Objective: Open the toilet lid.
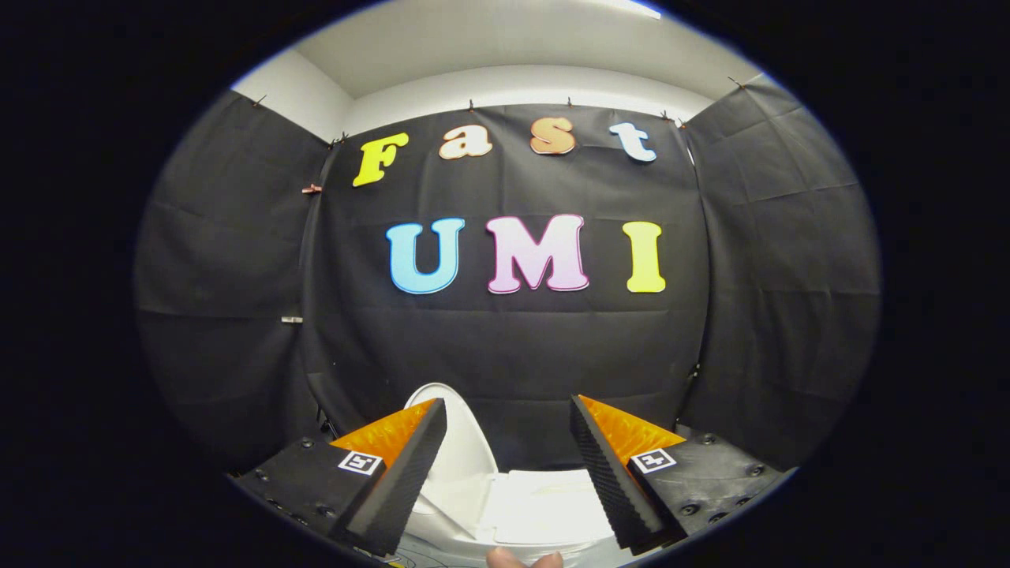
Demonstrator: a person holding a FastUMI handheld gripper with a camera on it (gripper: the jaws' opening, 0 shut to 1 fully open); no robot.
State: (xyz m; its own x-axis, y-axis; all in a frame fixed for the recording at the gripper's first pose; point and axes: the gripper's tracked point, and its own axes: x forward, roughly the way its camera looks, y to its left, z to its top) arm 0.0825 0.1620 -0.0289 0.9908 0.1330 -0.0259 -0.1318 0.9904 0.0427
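The gripper (509,410) hangs in front of the toilet (505,513) with its two fingers spread wide apart and nothing between them; neither pad touches anything, so it holds no load at all. Low down between the fingers sits the white toilet, close against the black cloth wall (505,347) at the back of the booth; the toilet lid (458,442) appears already tipped up, its rounded top edge rising just behind the left finger and leaning toward the wall, though the finger hides part of it and I cannot tell whether it rests fully back or stands short of that. The flat white part beside it, ahead of the right finger, looks like the tank top or rear deck; glare washes out its edges. A fingertip or two of a person's hand (525,559) shows at the near rim of the toilet, below the gripper. If the lid is indeed up, the job looks nearly or wholly done; the risk I see is that a lid standing near upright and unsupported could fall forward and slam if the left finger brushes its edge while the gripper shifts; a careless swing could also knock the lid hard into the wall cloth; and with the fingers spread so wide, either tip might catch the rim of the bowl.
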